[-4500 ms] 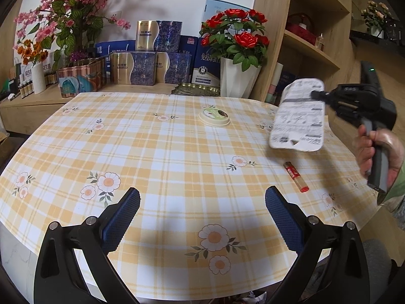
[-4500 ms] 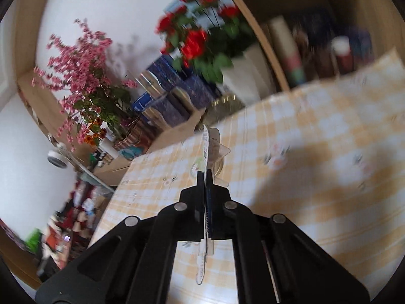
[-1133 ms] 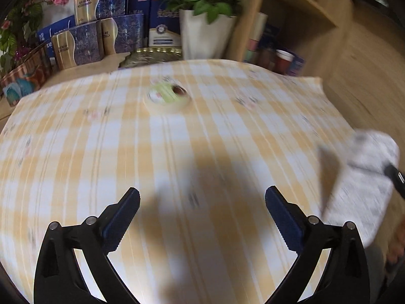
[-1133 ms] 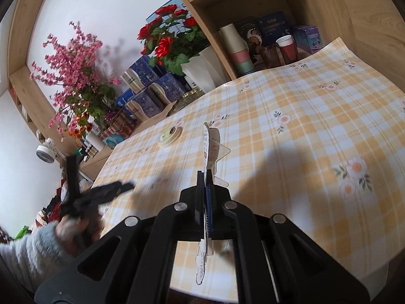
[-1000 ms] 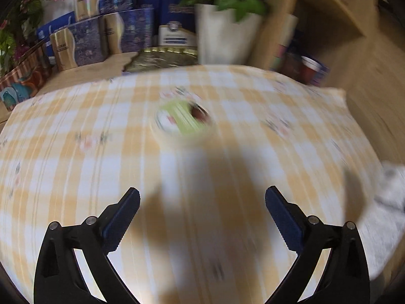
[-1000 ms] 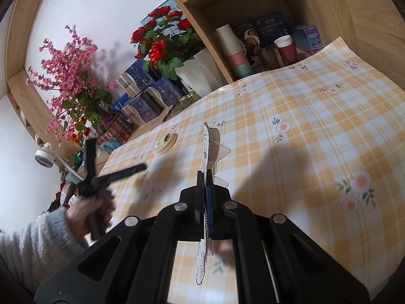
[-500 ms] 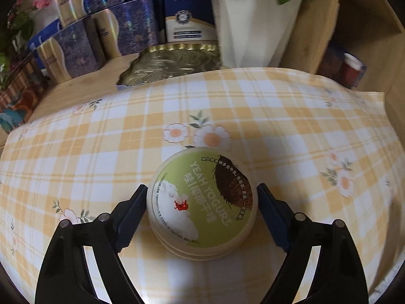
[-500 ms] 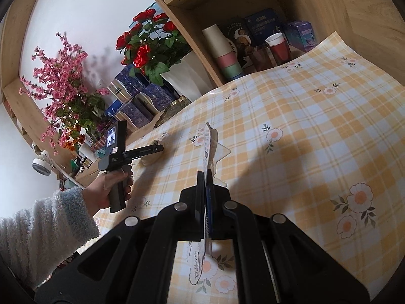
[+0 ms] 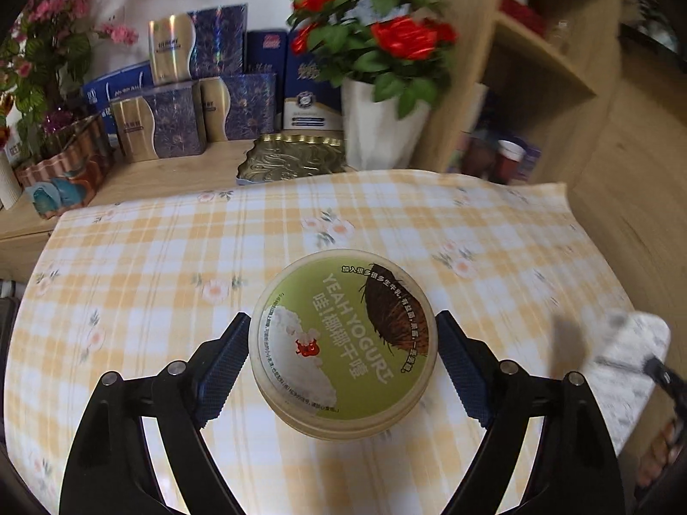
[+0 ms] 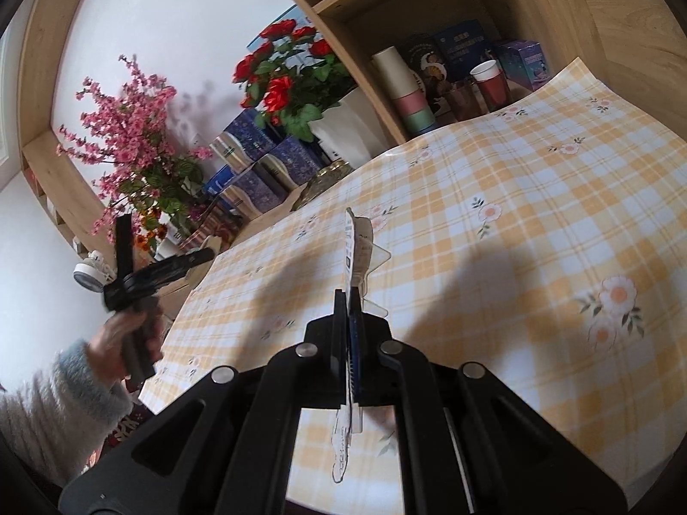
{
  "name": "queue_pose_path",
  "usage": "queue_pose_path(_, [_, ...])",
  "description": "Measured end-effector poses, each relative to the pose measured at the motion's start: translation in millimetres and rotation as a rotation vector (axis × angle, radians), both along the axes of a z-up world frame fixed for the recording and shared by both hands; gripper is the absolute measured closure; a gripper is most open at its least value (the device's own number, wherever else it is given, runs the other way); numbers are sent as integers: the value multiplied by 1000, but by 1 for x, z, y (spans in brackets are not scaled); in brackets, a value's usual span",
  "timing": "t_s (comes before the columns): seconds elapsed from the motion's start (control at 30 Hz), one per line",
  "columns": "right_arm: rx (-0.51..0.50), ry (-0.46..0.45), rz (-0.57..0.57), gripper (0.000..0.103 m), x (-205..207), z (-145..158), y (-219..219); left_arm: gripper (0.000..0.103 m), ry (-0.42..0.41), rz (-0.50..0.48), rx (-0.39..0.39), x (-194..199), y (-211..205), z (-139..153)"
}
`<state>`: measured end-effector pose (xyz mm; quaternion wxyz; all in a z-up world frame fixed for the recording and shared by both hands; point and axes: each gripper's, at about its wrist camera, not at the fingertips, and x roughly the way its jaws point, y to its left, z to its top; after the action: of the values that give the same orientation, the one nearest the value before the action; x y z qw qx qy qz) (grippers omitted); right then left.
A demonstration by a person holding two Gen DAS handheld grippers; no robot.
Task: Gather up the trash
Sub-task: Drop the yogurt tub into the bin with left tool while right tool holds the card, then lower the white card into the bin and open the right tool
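My left gripper (image 9: 343, 362) is shut on a round yogurt cup (image 9: 343, 343) with a green lid and holds it above the checked tablecloth (image 9: 171, 257). My right gripper (image 10: 350, 343) is shut on a flat white plastic package (image 10: 354, 257), held edge-on above the table. That package also shows blurred at the right edge of the left wrist view (image 9: 622, 369). The left gripper shows at the left of the right wrist view (image 10: 202, 257), lifted off the table, with the cup's rim just visible.
A white vase of red roses (image 9: 382, 128), blue gift boxes (image 9: 171, 128) and a gold tray (image 9: 296, 159) stand beyond the table's far edge. Wooden shelves (image 10: 451, 64) hold paper cups and boxes. Pink blossoms (image 10: 137, 137) stand at the left.
My left gripper closed on the yogurt cup and lifted it off the table, drawing back from the far edge. The right gripper kept holding the package, nearly still.
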<state>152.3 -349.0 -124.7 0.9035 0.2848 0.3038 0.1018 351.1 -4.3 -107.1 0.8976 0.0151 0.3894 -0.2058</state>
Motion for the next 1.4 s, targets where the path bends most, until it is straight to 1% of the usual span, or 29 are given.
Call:
queue_pose_path(0.07, [7, -2, 9, 98, -9, 5, 6, 20, 3, -30, -25, -36, 2, 6])
queue_pose_path(0.23, [8, -19, 27, 98, -38, 22, 19, 19, 15, -98, -46, -123, -1, 5])
queue_pose_path(0.37, [9, -17, 48, 98, -62, 31, 32, 19, 47, -141, -54, -188, -4, -7])
queue_pose_path(0.43, [-1, -13, 60, 98, -75, 33, 40, 19, 76, -158, -49, -224, -6, -19])
queue_pose_path(0.5, [-4, -5, 69, 98, -84, 33, 47, 19, 99, -164, -55, -249, -4, -30])
queue_pose_path(0.6, [-8, 3, 85, 98, -101, 35, 57, 18, 142, -165, -55, -276, -2, -48])
queue_pose_path(0.67, [-13, 7, 96, 98, -110, 37, 63, 18, 173, -173, -41, -290, -3, -63])
queue_pose_path(0.8, [-38, 21, 119, 98, -123, 38, 75, 18, 217, -210, 24, -315, -12, -94])
queue_pose_path(0.93, [-58, 36, 141, 98, -131, 40, 86, 17, 263, -219, 14, -322, -11, -112])
queue_pose_path(1.0, [-67, 41, 152, 98, -134, 40, 91, 14, 299, -235, -16, -324, -9, -118])
queue_pose_path(1.03, [-72, 46, 162, 98, -135, 39, 96, 11, 303, -234, -25, -319, -9, -118])
queue_pose_path(1.13, [-92, 59, 188, 98, -137, 36, 107, 8, 276, -183, -60, -318, 6, -111])
queue_pose_path(1.2, [-121, 69, 207, 98, -138, 33, 115, 8, 265, -115, -113, -315, 21, -104])
queue_pose_path(1.27, [-175, 79, 235, 98, -138, 29, 129, 8, 229, -13, -183, -312, 45, -91])
queue_pose_path(1.33, [-218, 93, 265, 98, -140, 24, 141, 8, 178, 74, -201, -312, 66, -78])
queue_pose_path(1.37, [-233, 101, 281, 98, -140, 21, 147, 7, 154, 110, -196, -312, 74, -72])
queue_pose_path(1.4, [-244, 112, 297, 98, -140, 16, 153, 7, 109, 173, -176, -313, 86, -64])
